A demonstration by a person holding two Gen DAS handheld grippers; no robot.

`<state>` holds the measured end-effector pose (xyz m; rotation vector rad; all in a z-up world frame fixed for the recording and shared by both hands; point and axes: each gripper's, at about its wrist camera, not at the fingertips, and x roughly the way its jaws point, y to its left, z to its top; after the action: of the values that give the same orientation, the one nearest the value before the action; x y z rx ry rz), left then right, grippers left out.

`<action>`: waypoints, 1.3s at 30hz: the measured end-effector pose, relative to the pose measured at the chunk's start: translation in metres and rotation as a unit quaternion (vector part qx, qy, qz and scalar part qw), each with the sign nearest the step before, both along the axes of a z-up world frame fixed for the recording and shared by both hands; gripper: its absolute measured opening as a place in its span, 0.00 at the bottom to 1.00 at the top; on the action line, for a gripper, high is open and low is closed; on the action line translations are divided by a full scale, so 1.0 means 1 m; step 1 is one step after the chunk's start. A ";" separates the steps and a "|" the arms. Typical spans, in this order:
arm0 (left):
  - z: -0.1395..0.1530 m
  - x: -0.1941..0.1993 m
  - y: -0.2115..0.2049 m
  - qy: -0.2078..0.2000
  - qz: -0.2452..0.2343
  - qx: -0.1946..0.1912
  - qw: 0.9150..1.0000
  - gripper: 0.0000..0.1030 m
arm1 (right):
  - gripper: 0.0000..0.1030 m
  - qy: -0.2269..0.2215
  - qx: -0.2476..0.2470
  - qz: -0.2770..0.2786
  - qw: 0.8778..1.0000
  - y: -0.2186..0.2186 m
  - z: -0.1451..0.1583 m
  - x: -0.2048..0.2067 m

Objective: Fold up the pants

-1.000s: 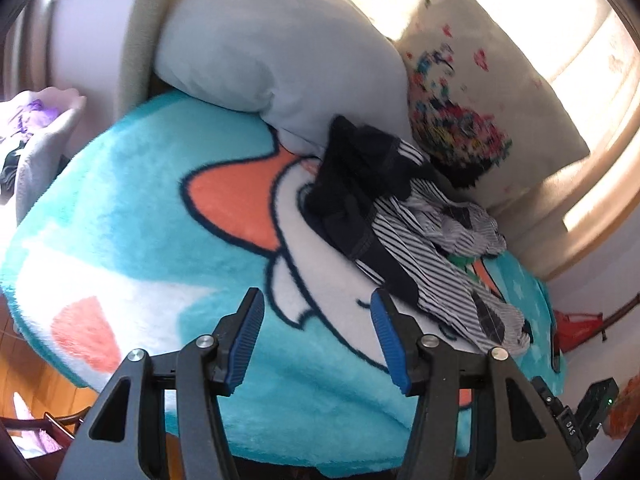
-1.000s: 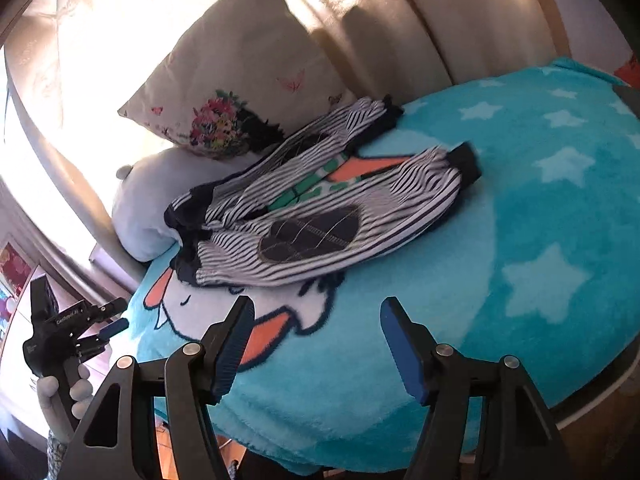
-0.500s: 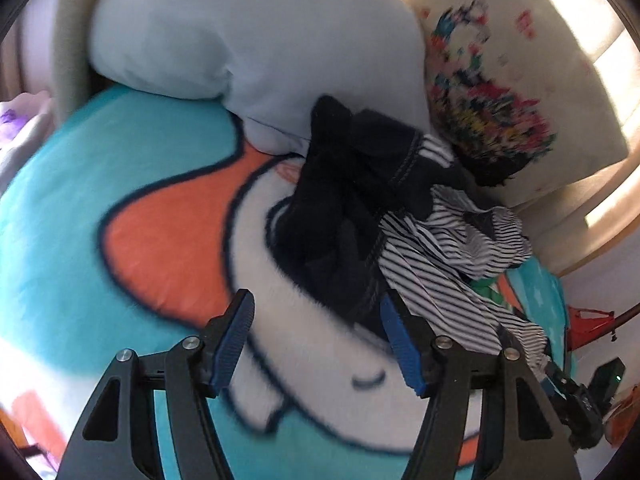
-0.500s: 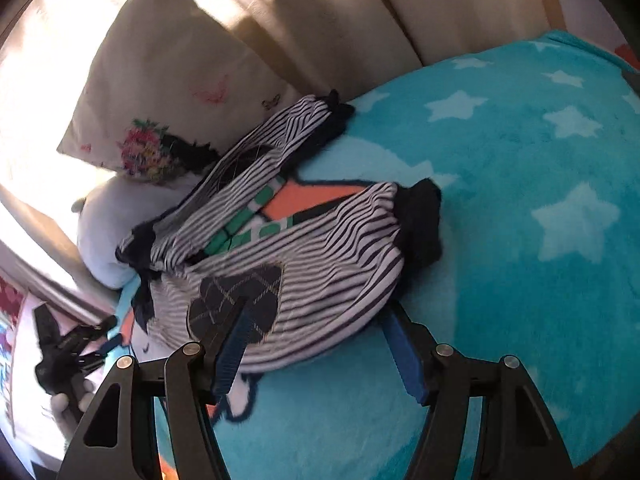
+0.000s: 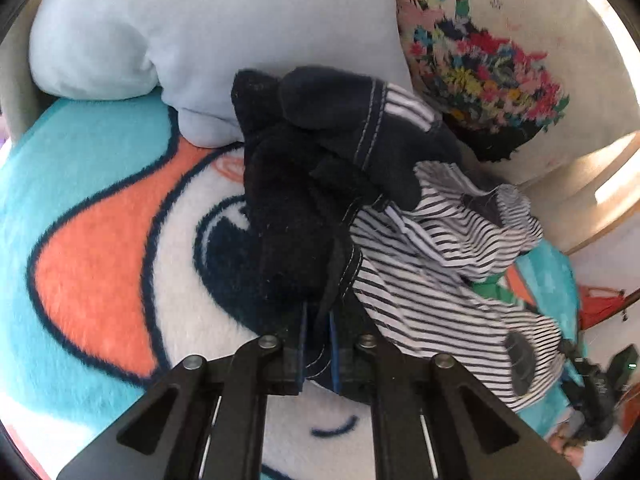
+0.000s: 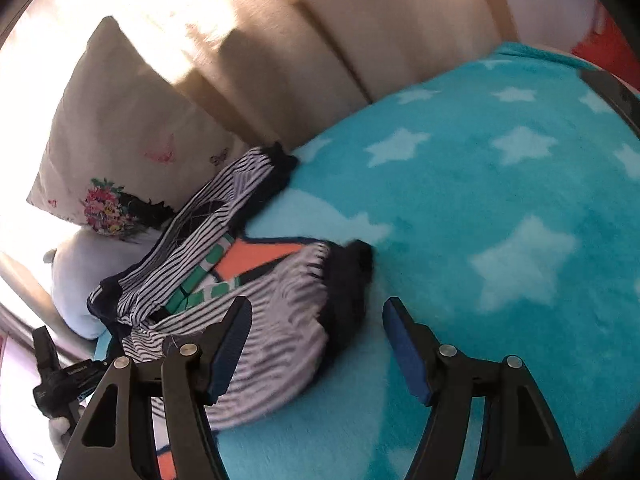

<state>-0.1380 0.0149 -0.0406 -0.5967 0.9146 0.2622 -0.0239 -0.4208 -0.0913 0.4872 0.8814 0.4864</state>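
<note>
Black-and-white striped pants (image 5: 432, 280) with a dark waistband (image 5: 296, 216) lie crumpled on the blanket. My left gripper (image 5: 318, 316) is shut on the near edge of that waistband, with dark fabric pinched between its blue pads. In the right wrist view the pants (image 6: 280, 320) spread their two legs apart. The near leg's dark cuff (image 6: 352, 292) lies between the fingers of my right gripper (image 6: 316, 302). Its jaws are closing, and the pads stand clear of the cloth. The far leg's cuff (image 6: 280, 160) rests by the backrest.
A teal fleece blanket (image 6: 480, 200) with white stars and a cartoon print covers the bed. A light blue pillow (image 5: 200, 32) and a floral cushion (image 5: 480, 60) lean behind the waistband. A beige padded backrest (image 6: 320, 40) runs along the far side.
My left gripper went forward and down to the waistband and shut on it. My right gripper closed in on the near leg's cuff, which now lies between its fingers.
</note>
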 end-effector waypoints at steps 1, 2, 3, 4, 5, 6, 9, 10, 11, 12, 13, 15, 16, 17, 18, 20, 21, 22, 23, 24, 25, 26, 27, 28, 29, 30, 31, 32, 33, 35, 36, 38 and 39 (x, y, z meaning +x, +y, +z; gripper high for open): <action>0.006 -0.005 0.000 -0.007 0.006 -0.005 1.000 0.08 | 0.55 0.011 0.004 0.010 1.000 0.004 -0.003 0.005; 0.011 -0.010 0.000 -0.013 0.010 -0.009 1.000 0.08 | 0.25 0.028 0.007 0.020 0.999 0.008 -0.007 0.010; 0.017 -0.018 0.000 -0.021 0.015 -0.013 1.000 0.08 | 0.17 0.042 0.017 0.024 0.999 0.008 -0.011 0.013; 0.025 -0.029 -0.001 -0.033 0.021 -0.017 0.999 0.08 | 0.17 0.045 0.025 0.023 0.998 0.006 -0.012 0.011; 0.030 -0.036 -0.002 -0.041 0.026 -0.020 0.999 0.08 | 0.16 0.043 0.031 0.026 0.998 0.004 -0.010 0.008; 0.036 -0.047 -0.004 -0.051 0.032 -0.024 0.998 0.08 | 0.16 0.039 0.032 0.029 0.998 0.002 -0.007 0.004; 0.044 -0.076 -0.009 -0.074 0.050 -0.041 0.995 0.08 | 0.15 0.039 0.043 0.043 0.997 -0.006 0.002 -0.008; 0.045 -0.085 -0.009 -0.078 0.059 -0.043 0.994 0.08 | 0.15 0.038 0.042 0.051 0.997 -0.009 0.006 -0.013; 0.045 -0.094 -0.012 -0.082 0.069 -0.043 0.993 0.08 | 0.15 0.037 0.039 0.057 0.997 -0.011 0.009 -0.016; 0.044 -0.102 -0.013 -0.084 0.082 -0.044 0.992 0.08 | 0.15 0.039 0.034 0.063 0.997 -0.014 0.011 -0.020; 0.038 -0.111 -0.012 -0.083 0.094 -0.046 0.991 0.08 | 0.15 0.046 0.027 0.068 0.996 -0.015 0.011 -0.022; 0.023 -0.120 -0.012 -0.065 0.121 -0.046 0.989 0.08 | 0.15 0.074 0.009 0.077 0.994 -0.015 0.004 -0.023; 0.015 -0.121 -0.011 -0.058 0.134 -0.051 0.988 0.08 | 0.15 0.092 0.006 0.082 0.992 -0.015 -0.002 -0.022; 0.010 -0.123 -0.011 -0.051 0.147 -0.051 0.987 0.09 | 0.15 0.109 0.005 0.083 0.991 -0.015 -0.007 -0.020; 0.005 -0.123 -0.010 -0.037 0.161 -0.048 0.985 0.10 | 0.15 0.116 0.004 0.083 0.990 -0.013 -0.010 -0.018; 0.001 -0.124 -0.012 -0.022 0.183 -0.039 0.982 0.15 | 0.15 0.111 -0.008 0.085 0.990 -0.009 -0.009 -0.017; 0.004 -0.124 -0.016 -0.014 0.193 -0.019 0.981 0.17 | 0.15 0.104 -0.014 0.085 0.991 -0.006 -0.007 -0.017; 0.010 -0.123 -0.023 -0.009 0.199 0.008 0.980 0.19 | 0.15 0.097 -0.020 0.084 0.991 -0.003 -0.005 -0.019; 0.021 -0.122 -0.033 -0.008 0.204 0.052 0.977 0.19 | 0.15 0.091 -0.026 0.083 0.992 -0.001 -0.004 -0.020; 0.031 -0.125 -0.040 -0.010 0.209 0.085 0.974 0.20 | 0.15 0.088 -0.030 0.082 0.992 -0.001 -0.006 -0.022; 0.039 -0.128 -0.045 -0.013 0.216 0.109 0.970 0.23 | 0.15 0.088 -0.029 0.080 0.992 0.000 -0.006 -0.022; 0.050 -0.131 -0.050 -0.018 0.224 0.135 0.965 0.31 | 0.15 0.085 -0.025 0.078 0.993 -0.002 -0.008 -0.024; 0.062 -0.137 -0.055 -0.024 0.233 0.160 0.959 0.36 | 0.15 0.083 -0.019 0.076 0.993 -0.006 -0.009 -0.025; 0.072 -0.143 -0.057 -0.029 0.246 0.183 0.951 0.46 | 0.15 0.084 -0.014 0.074 0.994 -0.008 -0.010 -0.025; 0.087 -0.151 -0.062 -0.036 0.263 0.212 0.940 0.51 | 0.15 0.084 -0.014 0.073 0.994 -0.009 -0.010 -0.025; 0.097 -0.155 -0.065 -0.041 0.269 0.227 0.935 0.54 | 0.16 0.084 -0.019 0.073 0.994 -0.008 -0.009 -0.025; 0.107 -0.161 -0.068 -0.047 0.273 0.242 0.930 0.61 | 0.16 0.084 -0.024 0.072 0.994 -0.008 -0.007 -0.025; 0.116 -0.166 -0.073 -0.057 0.273 0.254 0.926 0.69 | 0.19 0.085 -0.029 0.072 0.993 -0.007 -0.005 -0.027; 0.125 -0.170 -0.078 -0.074 0.271 0.265 0.922 0.72 | 0.26 0.085 -0.032 0.072 0.993 -0.007 -0.003 -0.029; 0.136 -0.176 -0.091 -0.096 0.263 0.282 0.918 0.84 | 0.41 0.075 -0.026 0.069 0.994 -0.013 0.002 -0.039; 0.138 -0.178 -0.097 -0.102 0.254 0.285 0.918 0.84 | 0.48 0.068 -0.024 0.066 0.995 -0.018 0.004 -0.044; 0.136 -0.173 -0.102 -0.109 0.223 0.275 0.929 0.84 | 0.50 0.052 -0.021 0.058 0.997 -0.030 0.009 -0.052; 0.133 -0.167 -0.103 -0.110 0.199 0.261 0.938 0.84 | 0.50 0.041 -0.020 0.052 0.998 -0.036 0.012 -0.056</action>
<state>-0.3050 -0.0882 0.0924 -0.2999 0.4677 0.7613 -0.0800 -0.4572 -0.0793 0.4287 0.9977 0.5465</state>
